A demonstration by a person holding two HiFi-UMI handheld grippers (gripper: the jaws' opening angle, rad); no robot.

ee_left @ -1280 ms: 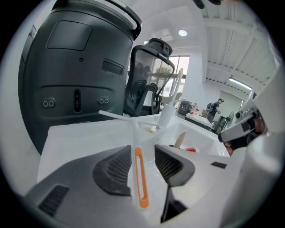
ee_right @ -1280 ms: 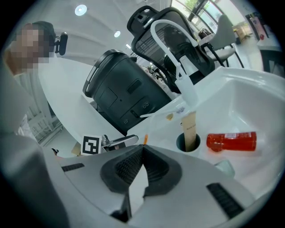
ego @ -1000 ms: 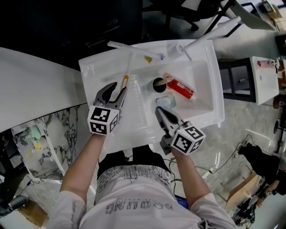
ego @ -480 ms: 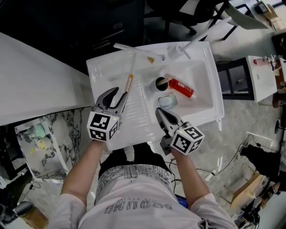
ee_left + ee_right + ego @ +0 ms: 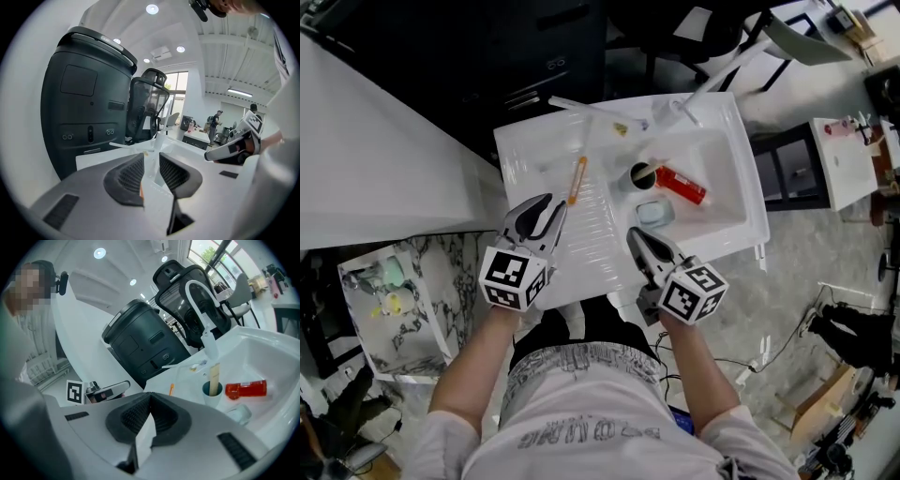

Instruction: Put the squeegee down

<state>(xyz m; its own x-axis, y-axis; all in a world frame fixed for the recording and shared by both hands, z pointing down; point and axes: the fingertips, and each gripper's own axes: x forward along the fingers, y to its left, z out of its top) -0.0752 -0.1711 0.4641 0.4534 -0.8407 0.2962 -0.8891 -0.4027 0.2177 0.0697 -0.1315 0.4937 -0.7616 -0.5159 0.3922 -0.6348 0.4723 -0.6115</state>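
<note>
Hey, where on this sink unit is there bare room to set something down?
The ribbed drainboard is free between the squeegee and the basin's edge, and also left of the squeegee. The basin is crowded on its drainboard side: cup, red bottle, pale tub. Its right half is bare.

The left tongs (image 5: pixel 553 204) have drawn back toward the person and lifted away from the squeegee (image 5: pixel 577 180). It now lies by itself on the sink's draining board (image 5: pixel 520 150), clear of the jaws. Those jaws are closing with nothing between them.
</note>
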